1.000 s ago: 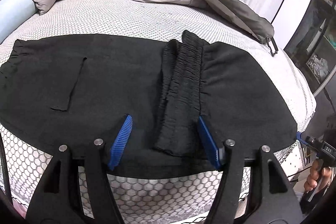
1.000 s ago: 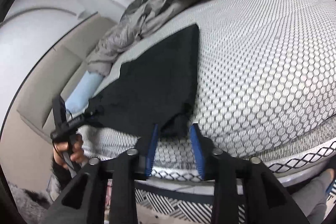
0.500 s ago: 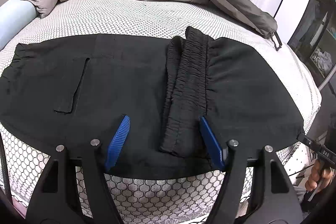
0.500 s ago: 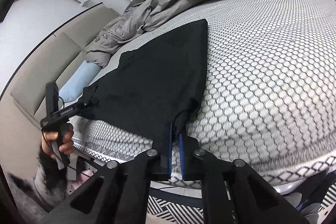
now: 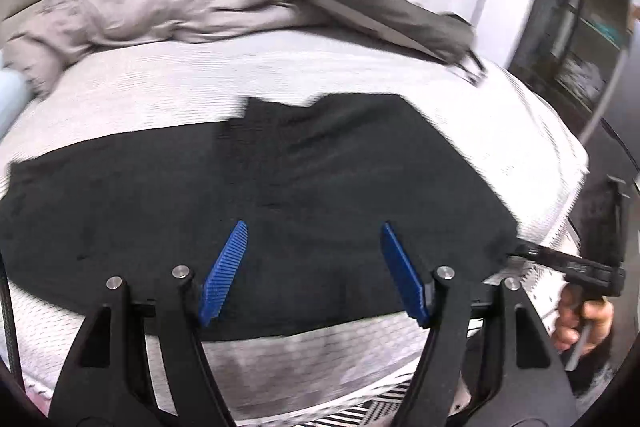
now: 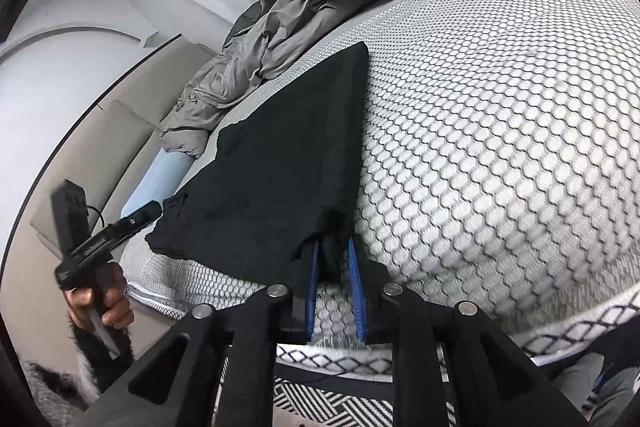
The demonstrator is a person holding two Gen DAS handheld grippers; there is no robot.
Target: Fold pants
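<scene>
while the right tongs (image 6: 335, 283) pinch the black pants' (image 5: 256, 195) corner, the left tongs (image 5: 314, 273) gape above them

The pants (image 5: 280, 195) lie along the mattress's (image 5: 160, 87) near edge, the bedding (image 5: 168, 7) heaped behind them.

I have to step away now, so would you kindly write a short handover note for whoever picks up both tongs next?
Left tongs: open, empty, hovering over the near edge of the black pants.
Right tongs: closed on the pants' near right corner; the jaws have just eased slightly, yet cloth is pinched between the pads.
Pants: spread flat across the honeycomb mattress, near its front edge. A grey duvet is bunched at the far side, clear of them.
Done: pants laid out and apparently folded once already; blur hides the details.
Left: probably grip the near edge with the left tongs, then fold across and smooth.
</scene>
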